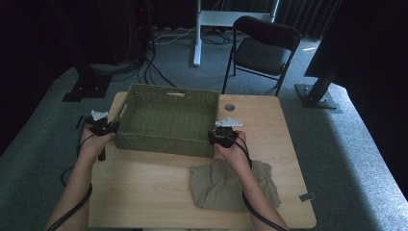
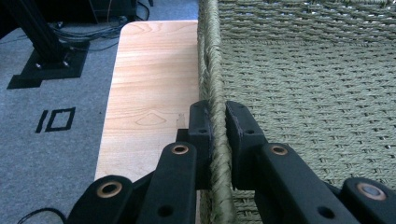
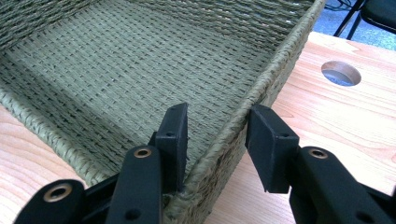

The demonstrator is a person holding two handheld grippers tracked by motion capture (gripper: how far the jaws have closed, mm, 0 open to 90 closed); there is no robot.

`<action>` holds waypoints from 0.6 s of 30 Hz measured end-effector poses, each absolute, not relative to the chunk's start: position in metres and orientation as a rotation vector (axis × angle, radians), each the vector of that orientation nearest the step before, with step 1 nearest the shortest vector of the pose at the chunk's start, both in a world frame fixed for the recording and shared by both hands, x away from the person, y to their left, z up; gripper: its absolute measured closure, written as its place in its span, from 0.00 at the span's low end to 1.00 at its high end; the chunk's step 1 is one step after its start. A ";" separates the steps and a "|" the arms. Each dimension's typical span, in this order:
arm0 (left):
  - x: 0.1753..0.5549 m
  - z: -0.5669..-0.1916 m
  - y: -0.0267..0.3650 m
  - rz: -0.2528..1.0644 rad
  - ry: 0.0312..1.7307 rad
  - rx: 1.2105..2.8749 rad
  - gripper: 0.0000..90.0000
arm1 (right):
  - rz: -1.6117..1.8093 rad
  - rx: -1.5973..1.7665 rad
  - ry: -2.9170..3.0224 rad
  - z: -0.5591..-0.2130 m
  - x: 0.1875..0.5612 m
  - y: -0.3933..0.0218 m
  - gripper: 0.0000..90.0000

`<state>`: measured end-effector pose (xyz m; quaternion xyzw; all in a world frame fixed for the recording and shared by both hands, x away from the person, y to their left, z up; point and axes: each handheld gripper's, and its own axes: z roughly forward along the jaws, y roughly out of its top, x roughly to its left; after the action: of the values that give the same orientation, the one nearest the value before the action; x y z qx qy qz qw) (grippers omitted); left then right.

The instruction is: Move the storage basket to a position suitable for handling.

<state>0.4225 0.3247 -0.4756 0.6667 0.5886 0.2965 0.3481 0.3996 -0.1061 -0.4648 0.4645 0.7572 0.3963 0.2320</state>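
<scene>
**Both grippers at the rims of the woven basket**

Left gripper (image 2: 215, 122) is clamped on the left rim of the green woven basket (image 2: 299, 93): in the left gripper view the two black pads press the rope-like edge from both sides, with no gap to be seen. In the high view it sits at centre left (image 1: 111, 126), at the basket's near left corner. Right gripper (image 3: 215, 140) straddles the right rim near the near right corner; one pad stands inside the wall, the other outside it, and daylight shows between the outer pad and the weave, so the jaws are partly apart and not yet pressing. The high view places it at the centre of the frame (image 1: 211, 136).

That basket (image 1: 166, 118) rests on a light wooden table (image 1: 144, 187), in the middle of the high view, its long side across the frame. A crumpled khaki cloth (image 1: 216, 185) lies at lower centre, partly under the right forearm. A round cable hole (image 1: 229, 107) sits in the tabletop just right of the basket.

Grey carpet surrounds the table. A black folding chair (image 1: 262, 50) stands at upper centre, beside a white stand leg (image 1: 197, 33). Dark curtains close the top of the frame, and what lies in the upper corners is too dark to make out. Both forearms are cut off by the bottom edge.
</scene>
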 end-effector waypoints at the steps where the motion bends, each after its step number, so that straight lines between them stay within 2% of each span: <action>1: 0.422 -0.476 0.324 0.768 1.527 1.727 0.92 | 1.085 1.276 2.081 -0.465 0.400 -0.106 0.66; 18: 0.423 -0.476 0.298 0.745 1.518 1.723 0.92 | 1.067 1.332 2.047 -0.464 0.407 -0.128 0.71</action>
<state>0.4226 0.2983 -0.4763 0.6669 0.5877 0.2886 0.3557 0.4071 -0.1282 -0.4641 0.4857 0.7463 0.3889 0.2362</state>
